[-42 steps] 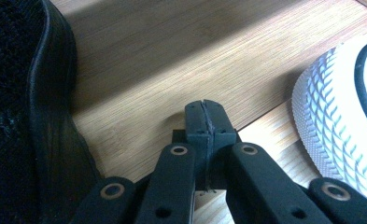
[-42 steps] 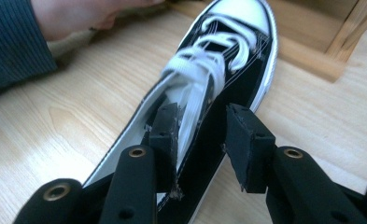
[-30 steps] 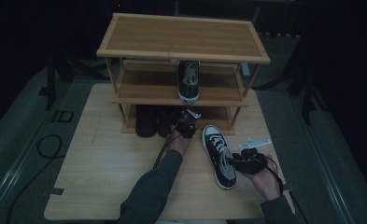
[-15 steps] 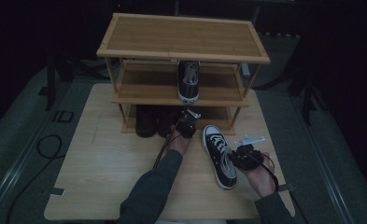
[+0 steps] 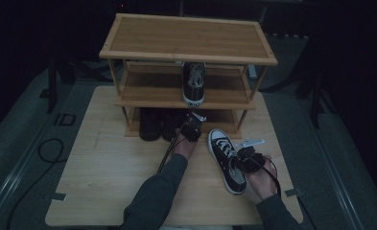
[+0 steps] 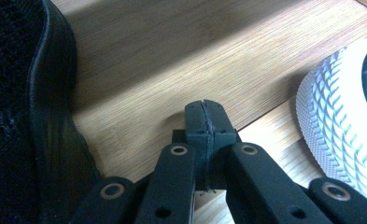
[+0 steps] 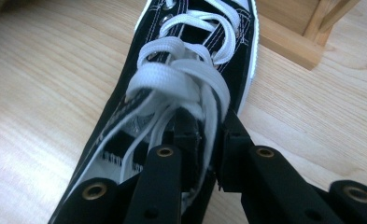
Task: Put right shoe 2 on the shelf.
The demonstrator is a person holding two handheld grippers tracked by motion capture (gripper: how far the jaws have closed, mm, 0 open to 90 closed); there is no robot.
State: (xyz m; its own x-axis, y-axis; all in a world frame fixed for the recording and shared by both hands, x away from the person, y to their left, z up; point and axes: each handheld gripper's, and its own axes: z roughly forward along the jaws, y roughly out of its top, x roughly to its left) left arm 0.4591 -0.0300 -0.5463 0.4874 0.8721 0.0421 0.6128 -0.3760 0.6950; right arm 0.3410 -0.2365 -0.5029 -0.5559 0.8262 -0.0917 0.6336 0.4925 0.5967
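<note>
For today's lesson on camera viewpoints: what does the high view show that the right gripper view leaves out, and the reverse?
High view alone: the whole wooden shoe rack, a sneaker on its middle shelf, dark shoes at its bottom, and the left hand-held gripper. Right gripper view alone: the right hand-held gripper, its jaws just closing, clamped on the sneaker's side wall beside the white laces. Shared: the black sneaker on the table.

You work at a pale wooden table [image 5: 104, 172] under dim light. Grey floor [image 5: 18, 134] surrounds it, and the room beyond is dark.
</note>
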